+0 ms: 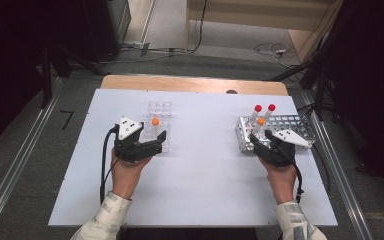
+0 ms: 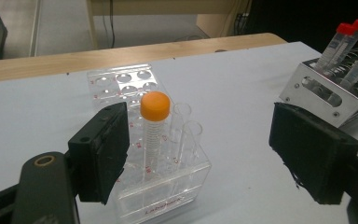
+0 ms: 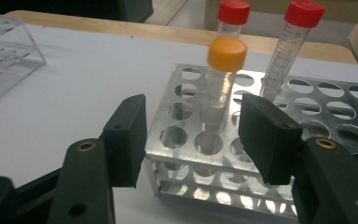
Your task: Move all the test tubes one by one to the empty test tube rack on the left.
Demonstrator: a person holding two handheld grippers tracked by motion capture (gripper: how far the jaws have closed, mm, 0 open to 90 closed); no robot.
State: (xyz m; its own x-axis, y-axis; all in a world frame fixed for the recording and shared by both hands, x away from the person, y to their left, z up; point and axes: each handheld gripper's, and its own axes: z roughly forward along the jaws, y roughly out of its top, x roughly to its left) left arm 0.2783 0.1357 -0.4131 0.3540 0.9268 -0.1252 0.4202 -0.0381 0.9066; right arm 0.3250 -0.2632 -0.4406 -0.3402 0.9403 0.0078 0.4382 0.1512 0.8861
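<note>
Jaws of my left gripper [image 2: 198, 158] stand wide, free of the orange tube [image 2: 154, 133] upright in the clear rack [image 2: 168, 186]. My right gripper [image 3: 191, 140] gapes too, lined up on the orange-capped tube [image 3: 223, 79] in the metal rack [image 3: 307, 107], probably next to move.

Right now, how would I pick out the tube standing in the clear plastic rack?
On the white table, find the clear plastic rack on the left side, in front of the left gripper. The orange-capped tube stands upright in it, beside uncapped glass tubes; it is that rack's one capped tube.
</note>
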